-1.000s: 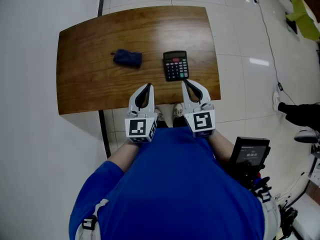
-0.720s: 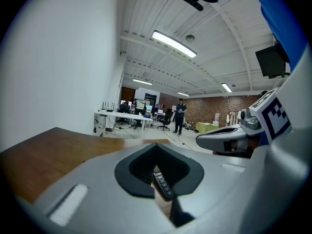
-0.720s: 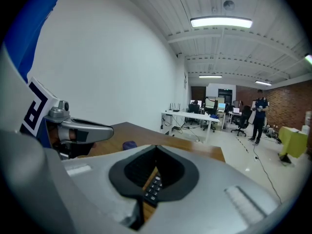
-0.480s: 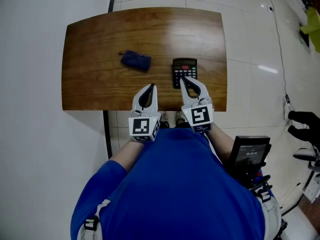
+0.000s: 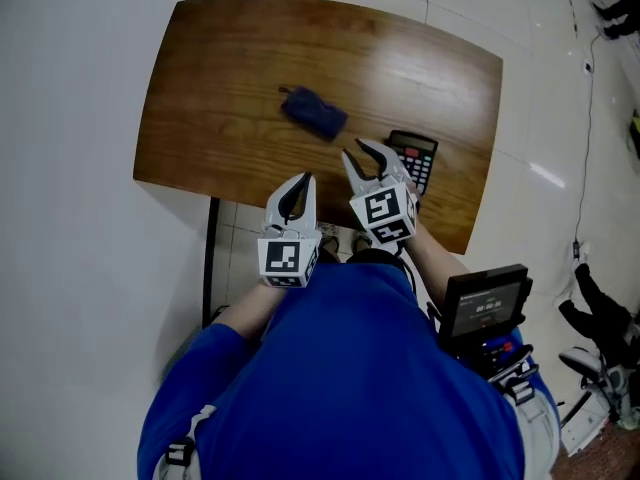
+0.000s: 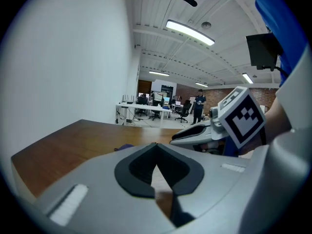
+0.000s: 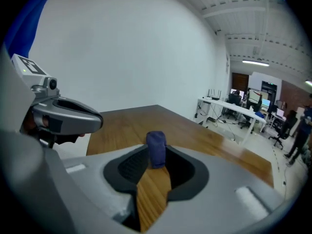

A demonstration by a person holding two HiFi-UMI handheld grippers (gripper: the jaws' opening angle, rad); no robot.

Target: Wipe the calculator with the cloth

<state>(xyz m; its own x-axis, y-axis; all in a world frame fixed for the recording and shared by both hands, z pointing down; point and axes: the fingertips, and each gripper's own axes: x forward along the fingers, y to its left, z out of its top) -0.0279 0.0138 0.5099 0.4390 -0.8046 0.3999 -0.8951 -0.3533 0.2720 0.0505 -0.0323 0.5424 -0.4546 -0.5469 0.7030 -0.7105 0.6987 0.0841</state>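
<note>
Blue crumpled cloth [image 5: 315, 111]: lay on brown wooden counter [image 5: 220, 88], near black calculator [image 5: 415, 158].
Left gripper [image 5: 300, 180]: jaws together.
Right gripper [image 5: 357, 151]: jaws apart, just been opening, empty.

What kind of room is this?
Most likely a big open office or lab. Desks with screens and rolling chairs stand at the far end, and long strip lights hang from the ceiling.

Wooden table [image 5: 230, 78] on pale tiled floor [image 5: 545, 118] — strip lights [image 6: 190, 32] overhead, desks [image 6: 141, 107] beyond.
</note>
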